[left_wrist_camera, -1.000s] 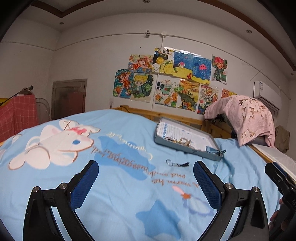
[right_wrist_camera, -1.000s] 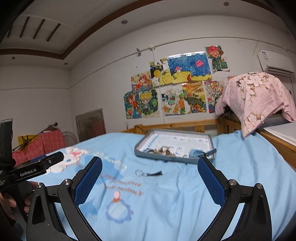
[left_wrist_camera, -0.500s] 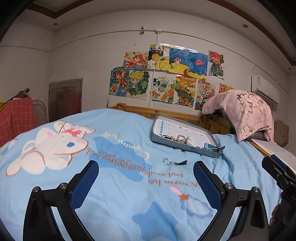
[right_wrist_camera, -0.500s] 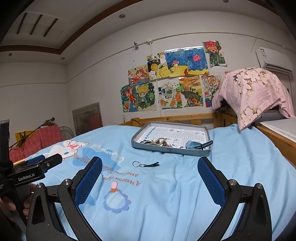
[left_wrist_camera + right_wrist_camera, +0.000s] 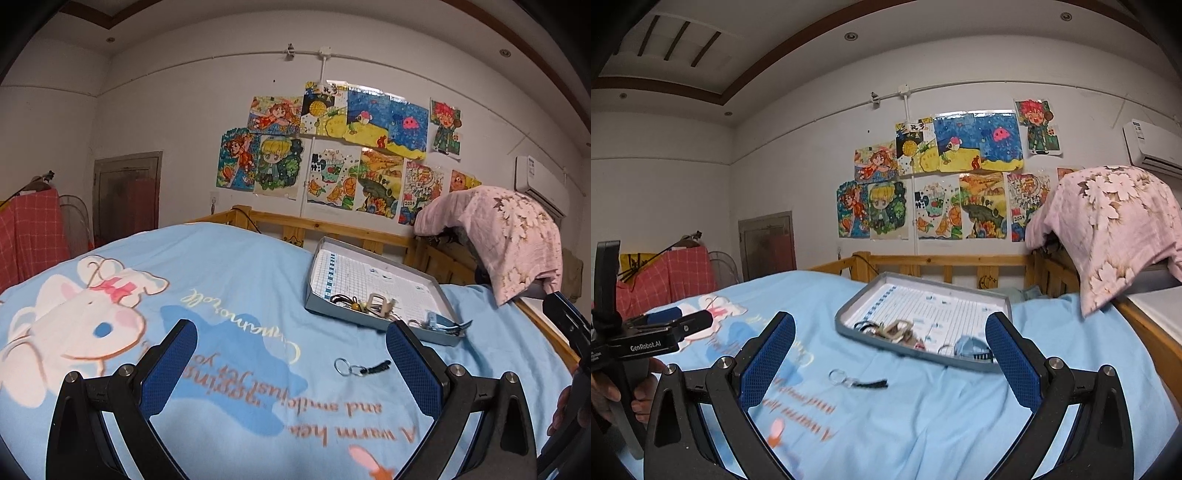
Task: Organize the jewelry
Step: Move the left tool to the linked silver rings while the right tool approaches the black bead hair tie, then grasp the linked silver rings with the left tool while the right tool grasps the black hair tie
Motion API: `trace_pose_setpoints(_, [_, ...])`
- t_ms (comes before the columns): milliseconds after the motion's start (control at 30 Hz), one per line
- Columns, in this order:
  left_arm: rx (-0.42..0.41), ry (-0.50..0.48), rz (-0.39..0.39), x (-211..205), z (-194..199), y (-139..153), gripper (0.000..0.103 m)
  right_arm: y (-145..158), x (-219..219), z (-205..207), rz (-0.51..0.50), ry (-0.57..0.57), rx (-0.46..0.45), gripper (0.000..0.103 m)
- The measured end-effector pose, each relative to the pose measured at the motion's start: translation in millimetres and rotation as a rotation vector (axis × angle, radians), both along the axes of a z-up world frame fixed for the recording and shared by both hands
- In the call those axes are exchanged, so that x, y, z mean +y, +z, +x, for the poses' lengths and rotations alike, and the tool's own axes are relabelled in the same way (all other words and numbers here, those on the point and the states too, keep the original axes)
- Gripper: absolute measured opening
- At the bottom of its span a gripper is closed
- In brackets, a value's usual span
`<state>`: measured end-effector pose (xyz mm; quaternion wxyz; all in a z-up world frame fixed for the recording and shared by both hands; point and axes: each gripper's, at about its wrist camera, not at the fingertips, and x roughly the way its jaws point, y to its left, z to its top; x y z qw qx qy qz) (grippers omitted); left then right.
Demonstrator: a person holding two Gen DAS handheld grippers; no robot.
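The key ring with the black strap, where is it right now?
The key ring lies loose on the blue bedspread, just in front of the grey tray and outside it. In both wrist views it sits between the open fingers, untouched.

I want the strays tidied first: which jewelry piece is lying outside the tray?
The key ring with the black strap, alone on the blue bedspread just in front of the tray. The other pieces are piled inside the tray.
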<state>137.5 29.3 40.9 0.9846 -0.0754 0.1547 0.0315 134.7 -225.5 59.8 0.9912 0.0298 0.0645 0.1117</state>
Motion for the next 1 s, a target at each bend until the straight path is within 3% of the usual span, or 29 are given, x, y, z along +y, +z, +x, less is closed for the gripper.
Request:
trace_pose_setpoints(200, [0.057,-0.038,0.003,-5,53,-19,0.103,-20,-1,55,0.050,0.029,0.071,0.101])
trace_pose_setpoints(533, [0.203,-0.090,0.006,-13,118,-69,0.103,-93,7,134,0.044,0.083,0.324,0.101])
trace_pose_setpoints(567, [0.216,-0.111,0.008,-15,123,-73,0.103,-96,6,136,0.046,0.089,0.331,0.097])
trace_pose_setpoints(633, [0.224,-0.142,0.013,-19,129,-78,0.101,-101,8,146,0.051,0.104,0.351,0.081])
trace_pose_setpoints(667, [0.230,-0.162,0.015,-21,132,-81,0.093,-104,9,152,0.051,0.110,0.365,0.069])
trace_pose_setpoints(700, [0.236,-0.177,0.016,-23,135,-82,0.085,-108,11,156,0.051,0.116,0.379,0.065])
trace_pose_setpoints(800, [0.273,-0.241,-0.001,-27,145,-92,0.068,-120,16,169,0.060,0.153,0.418,0.058])
trace_pose_setpoints(967, [0.312,-0.314,-0.037,-29,154,-109,0.055,-135,32,184,0.047,0.226,0.468,0.051])
trace_pose_setpoints(1000, [0.322,-0.326,-0.043,-30,156,-112,0.050,-137,34,186,0.045,0.240,0.477,0.045])
